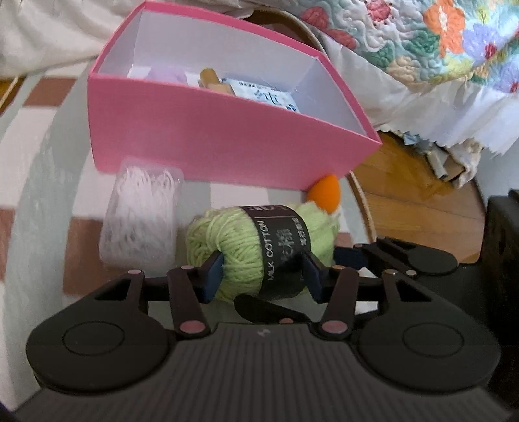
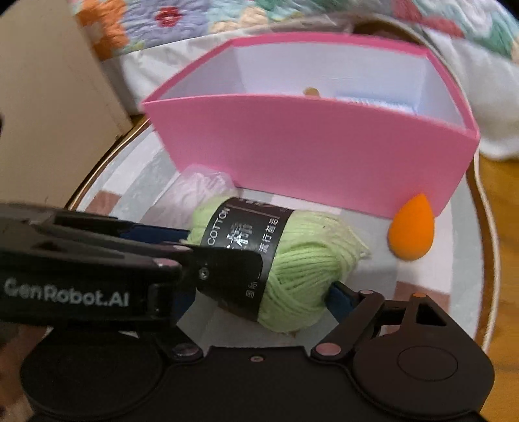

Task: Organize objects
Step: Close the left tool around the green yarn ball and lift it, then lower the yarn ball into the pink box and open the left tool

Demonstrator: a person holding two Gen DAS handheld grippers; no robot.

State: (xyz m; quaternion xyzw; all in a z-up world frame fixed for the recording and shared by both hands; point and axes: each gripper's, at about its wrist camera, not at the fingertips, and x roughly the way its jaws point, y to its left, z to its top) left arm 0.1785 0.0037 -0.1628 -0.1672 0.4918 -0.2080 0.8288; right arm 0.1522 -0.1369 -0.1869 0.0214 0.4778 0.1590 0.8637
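Round table (image 2: 467, 259), pink box (image 2: 308, 152), orange sponge (image 2: 410, 232)

Both cams sit on the claws, looking fwd and steeply down along the fingers, v. close to the surface (image 1: 42, 168). Left wrist view: own claw (image 1: 262, 276) fills the bottom, box (image 1: 207, 136) straight ahead, bed (image 1: 421, 48) top right. Right wrist view faces much the same way from further right; the left claw (image 2: 181, 259) crosses in at its left. Shared: yarn (image 1: 233, 246) (image 2: 301, 276), box (image 2: 308, 155), sponge (image 1: 324, 191) (image 2: 412, 227), bed (image 2: 162, 22).
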